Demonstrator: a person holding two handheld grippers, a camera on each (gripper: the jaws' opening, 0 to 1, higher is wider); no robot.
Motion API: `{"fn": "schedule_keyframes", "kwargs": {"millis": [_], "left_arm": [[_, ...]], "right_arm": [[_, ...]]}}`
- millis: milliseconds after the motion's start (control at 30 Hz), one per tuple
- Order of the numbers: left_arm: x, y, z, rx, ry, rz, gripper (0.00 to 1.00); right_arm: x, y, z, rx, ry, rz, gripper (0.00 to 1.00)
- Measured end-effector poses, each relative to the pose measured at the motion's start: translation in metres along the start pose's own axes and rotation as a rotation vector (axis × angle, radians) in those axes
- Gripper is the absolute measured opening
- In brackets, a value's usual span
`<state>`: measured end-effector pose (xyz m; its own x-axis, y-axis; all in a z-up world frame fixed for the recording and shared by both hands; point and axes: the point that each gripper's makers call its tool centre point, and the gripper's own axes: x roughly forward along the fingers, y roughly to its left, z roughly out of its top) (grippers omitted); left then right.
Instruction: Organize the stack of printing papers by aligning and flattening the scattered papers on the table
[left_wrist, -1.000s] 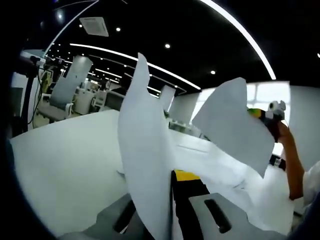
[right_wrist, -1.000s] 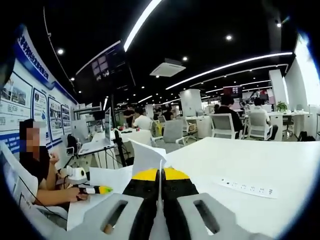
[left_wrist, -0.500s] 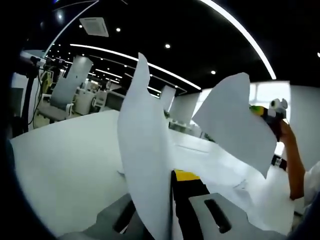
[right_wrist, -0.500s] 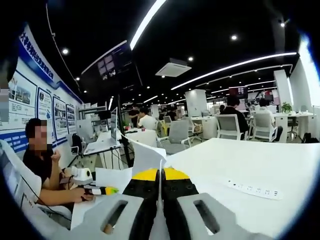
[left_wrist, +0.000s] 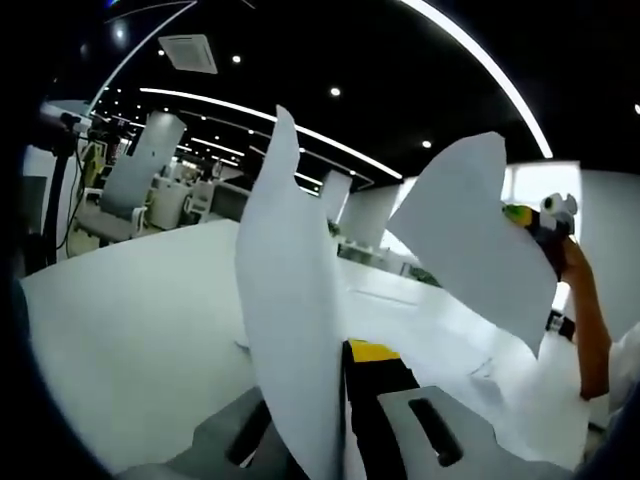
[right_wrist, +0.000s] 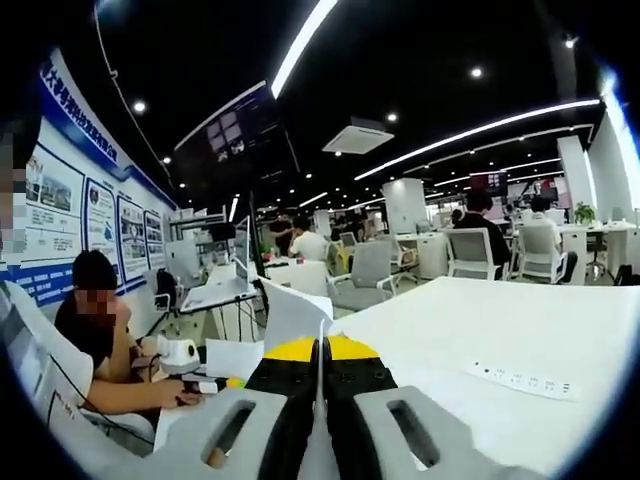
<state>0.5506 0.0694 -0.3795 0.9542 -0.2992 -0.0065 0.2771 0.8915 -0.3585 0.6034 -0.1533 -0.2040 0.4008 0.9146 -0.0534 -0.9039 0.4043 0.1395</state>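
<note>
Left gripper view. The left gripper (left_wrist: 345, 400) has its fingers (left_wrist: 375, 375) pinched on a sheet of paper (left_wrist: 290, 330) that stands on edge, long axis running up and away from the fingers, its top curling over. The right gripper (left_wrist: 535, 225) comes in from the right, held up in a person's hand (left_wrist: 572, 262), with a second sheet (left_wrist: 470, 240) hanging from it, tilted, well above the tabletop (left_wrist: 130, 330). Both sheets are off the surface; the left one is nearer this camera and closer to upright. More loose paper (left_wrist: 440, 330) lies flat on the tabletop between the two grippers, probably the stack to align to, though its edges are hard to read against the white top.

Right gripper view. The fingers (right_wrist: 345, 375) are pressed together on the thin edge of a sheet seen end-on (right_wrist: 295, 310), rising straight from the yellow tips. The left gripper (right_wrist: 205, 384) sits low at left, beside a flat sheet (right_wrist: 235, 357). A power strip (right_wrist: 520, 378) lies on the tabletop (right_wrist: 470, 330) to the right.

Judgement: the coming move turns on lowering both lifted sheets onto the flat pile lying between the grippers, edges squared.

Room: open office, ceiling light strips (right_wrist: 470, 130), chairs (right_wrist: 370, 270), seated people, wall posters (right_wrist: 50, 200).
</note>
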Motion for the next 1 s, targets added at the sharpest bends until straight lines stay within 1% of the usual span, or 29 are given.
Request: {"fn": "schedule_keyframes", "kwargs": {"millis": [100, 400, 567, 1000], "left_arm": [[0.0, 0.0, 0.0, -0.001, 0.001, -0.001, 0.06], [0.0, -0.001, -0.001, 0.0, 0.005, -0.002, 0.06], [0.0, -0.001, -0.001, -0.003, 0.005, -0.004, 0.06], [0.0, -0.002, -0.001, -0.002, 0.005, -0.01, 0.06]], "right_arm": [[0.004, 0.003, -0.003, 0.004, 0.008, 0.012, 0.0], [0.009, 0.004, -0.005, 0.016, 0.014, 0.024, 0.0], [0.015, 0.005, -0.01, 0.024, 0.026, 0.034, 0.0], [0.024, 0.001, -0.015, 0.052, 0.032, 0.043, 0.0]]}}
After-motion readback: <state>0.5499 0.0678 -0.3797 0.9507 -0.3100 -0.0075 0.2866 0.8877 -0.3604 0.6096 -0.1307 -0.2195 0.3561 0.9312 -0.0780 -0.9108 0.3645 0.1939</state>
